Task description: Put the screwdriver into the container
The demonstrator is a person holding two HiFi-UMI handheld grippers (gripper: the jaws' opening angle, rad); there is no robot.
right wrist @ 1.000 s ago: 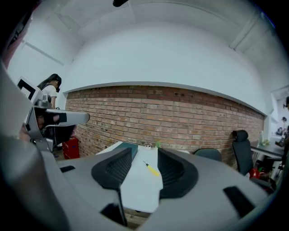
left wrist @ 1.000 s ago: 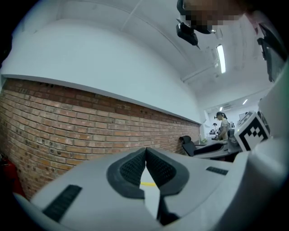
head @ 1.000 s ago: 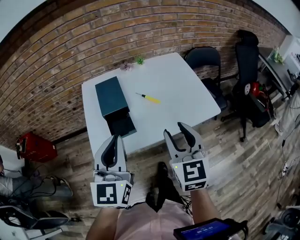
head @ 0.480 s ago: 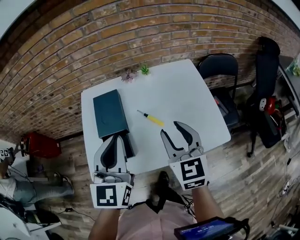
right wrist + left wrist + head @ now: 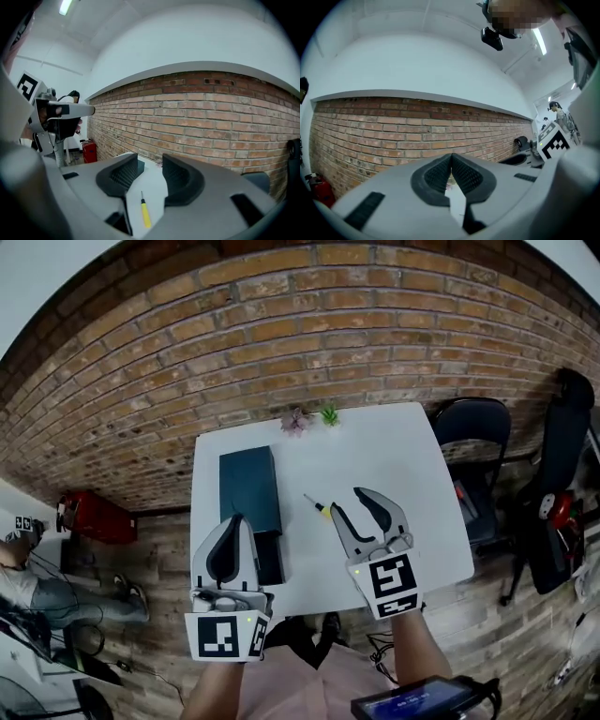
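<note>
A yellow-handled screwdriver [image 5: 320,508] lies on the white table [image 5: 403,484], just right of the dark teal container [image 5: 248,484], a long box with an open part at its near end [image 5: 271,560]. My right gripper [image 5: 349,502] hovers over the table right beside the screwdriver. Its jaws are closing and nothing is between them. In the right gripper view the screwdriver [image 5: 145,213] shows on the table through the gap of the right gripper [image 5: 150,165]. My left gripper [image 5: 230,523] is shut and empty over the table's near left edge, next to the container; its pads [image 5: 440,173] meet.
Two small potted plants [image 5: 295,420] [image 5: 329,414] stand at the table's far edge by the brick wall [image 5: 281,343]. A black folding chair [image 5: 473,427] and an office chair [image 5: 565,442] stand at the right. A red object [image 5: 94,517] sits on the floor at the left.
Both grippers have come forward over the table. The right gripper now sits beside the screwdriver with its jaws slightly narrower. The left gripper stays shut.
</note>
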